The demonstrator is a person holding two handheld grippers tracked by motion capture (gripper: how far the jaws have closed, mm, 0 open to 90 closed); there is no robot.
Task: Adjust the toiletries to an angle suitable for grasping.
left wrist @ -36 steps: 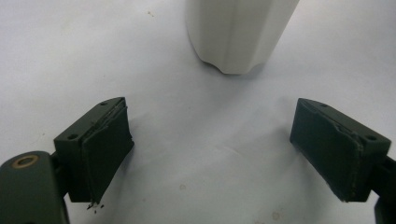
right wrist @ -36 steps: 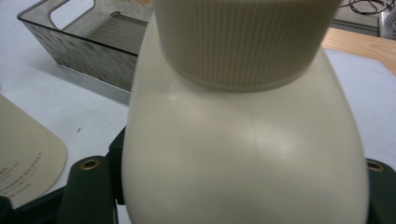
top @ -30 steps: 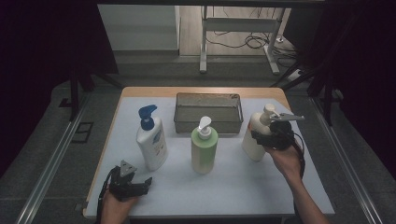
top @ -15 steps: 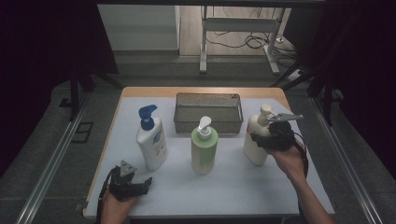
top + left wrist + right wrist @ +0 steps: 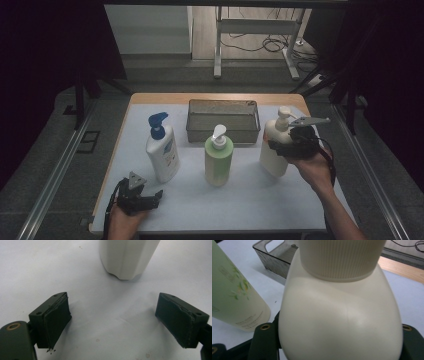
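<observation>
Curtained lab: rig table (image 5: 150, 100), floor cables (image 5: 260, 45)

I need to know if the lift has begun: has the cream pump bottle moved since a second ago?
Yes. The cream pump bottle, clamped in the right gripper, has tilted and edged toward the mesh basket.

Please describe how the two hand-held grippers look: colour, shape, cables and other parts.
Both the left gripper and the right gripper are black, with blocky jaws, dark flat pads and brass-coloured screws. Each carries a grey three-cornered plate and trails a black cable.
</observation>
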